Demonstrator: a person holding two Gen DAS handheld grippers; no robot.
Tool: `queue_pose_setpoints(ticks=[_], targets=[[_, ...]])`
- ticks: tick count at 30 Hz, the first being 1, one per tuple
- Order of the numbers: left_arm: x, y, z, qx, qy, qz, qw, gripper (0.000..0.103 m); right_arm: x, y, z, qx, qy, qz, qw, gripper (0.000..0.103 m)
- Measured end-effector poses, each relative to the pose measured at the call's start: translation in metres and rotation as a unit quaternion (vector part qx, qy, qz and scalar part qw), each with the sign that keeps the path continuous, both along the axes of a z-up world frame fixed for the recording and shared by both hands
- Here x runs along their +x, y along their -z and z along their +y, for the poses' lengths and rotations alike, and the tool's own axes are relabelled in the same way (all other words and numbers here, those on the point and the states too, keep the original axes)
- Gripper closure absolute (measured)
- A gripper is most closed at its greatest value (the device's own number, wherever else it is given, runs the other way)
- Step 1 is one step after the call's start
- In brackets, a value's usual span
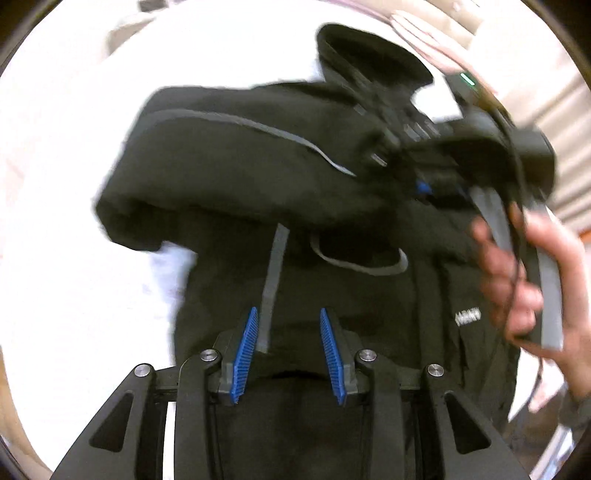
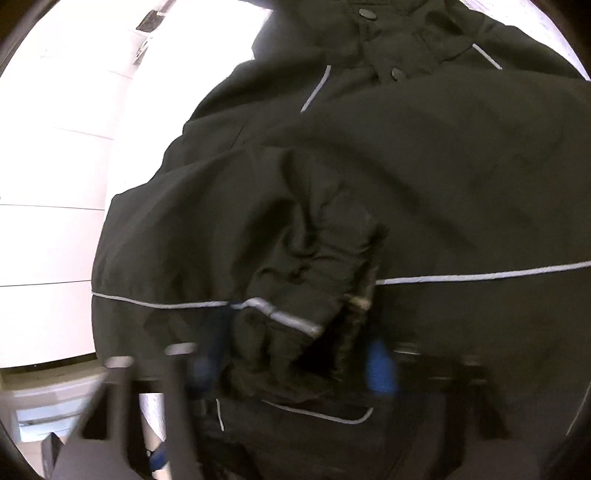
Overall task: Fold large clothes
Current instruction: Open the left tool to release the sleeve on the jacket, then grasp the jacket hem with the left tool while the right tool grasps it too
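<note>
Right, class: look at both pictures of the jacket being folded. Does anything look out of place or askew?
Yes. On the black jacket, one sleeve cuff lies crumpled across the front, between the right tongs, breaking the grey stripe. The left tongs are open and empty.

Left wrist view: I log a bright white tabletop (image 1: 55, 184), overexposed, with no detail readable on it. At the upper right there is a beige ribbed surface (image 1: 569, 147); I cannot tell whether it is a wall or a blind. A blurred beige shape (image 1: 122, 33) sits at the upper left.

Right wrist view: the white top shows thin dark seams (image 2: 55, 166). Small dark fittings (image 2: 149, 20) lie near its far edge, too small to identify. Below the near edge I note a pale box (image 2: 44, 410), and just beside it a white tube with a blue band (image 2: 155, 435).
</note>
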State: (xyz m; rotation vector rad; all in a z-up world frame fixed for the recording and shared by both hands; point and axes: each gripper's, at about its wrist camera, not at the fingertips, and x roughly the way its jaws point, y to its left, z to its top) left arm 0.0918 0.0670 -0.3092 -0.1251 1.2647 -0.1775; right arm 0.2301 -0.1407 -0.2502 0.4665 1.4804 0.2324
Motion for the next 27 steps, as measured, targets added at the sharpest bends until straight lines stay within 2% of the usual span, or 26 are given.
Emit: queue_pose_setpoints(ticks=[3,7,10,12,13,15,18,19,22,25,27], targets=[[0.011,-0.021,0.014,0.006,-0.026,-0.028,0.9992,0.067,-0.011,-0.032,0.000,-0.007,-0.014,-0.046,0.999,0.068],[0.042,-0.051,0.023,0.002,-0.043,-0.068,0.9968,0.067,-0.030,-0.095,-0.022,-0.054,-0.029,-0.120,0.991,0.070],[0.068,-0.049,0.010,0.002,-0.032,-0.072,0.9969,0.067,-0.040,-0.133,-0.063,-0.118,-0.019,-0.159,0.980,0.070],[0.086,-0.035,-0.005,0.003,-0.019,-0.060,0.9980,0.067,-0.043,-0.144,-0.100,-0.162,-0.006,-0.165,0.973,0.070],[0.097,-0.023,-0.013,0.006,-0.012,-0.043,0.9990,0.067,-0.042,-0.140,-0.122,-0.192,0.003,-0.157,0.969,0.070],[0.114,0.004,-0.030,0.003,-0.001,-0.015,0.9999,0.067,-0.036,-0.123,-0.145,-0.220,0.020,-0.135,0.966,0.070],[0.134,0.051,-0.045,0.029,-0.004,0.037,0.9989,0.067,-0.024,-0.066,-0.176,-0.234,0.033,-0.072,0.969,0.070],[0.138,0.063,-0.047,0.036,-0.007,0.043,0.9984,0.067,-0.020,-0.035,-0.185,-0.226,0.034,-0.042,0.973,0.070],[0.145,0.068,-0.048,0.036,-0.016,0.053,0.9978,0.067,-0.027,0.010,-0.199,-0.204,0.053,-0.006,0.978,0.066],[0.148,0.069,-0.049,0.040,-0.010,0.055,0.9976,0.067,-0.024,0.019,-0.200,-0.194,0.071,-0.011,0.978,0.063],[0.151,0.065,-0.049,0.038,-0.012,0.056,0.9977,0.067,-0.022,0.018,-0.196,-0.201,0.060,-0.008,0.978,0.063]])
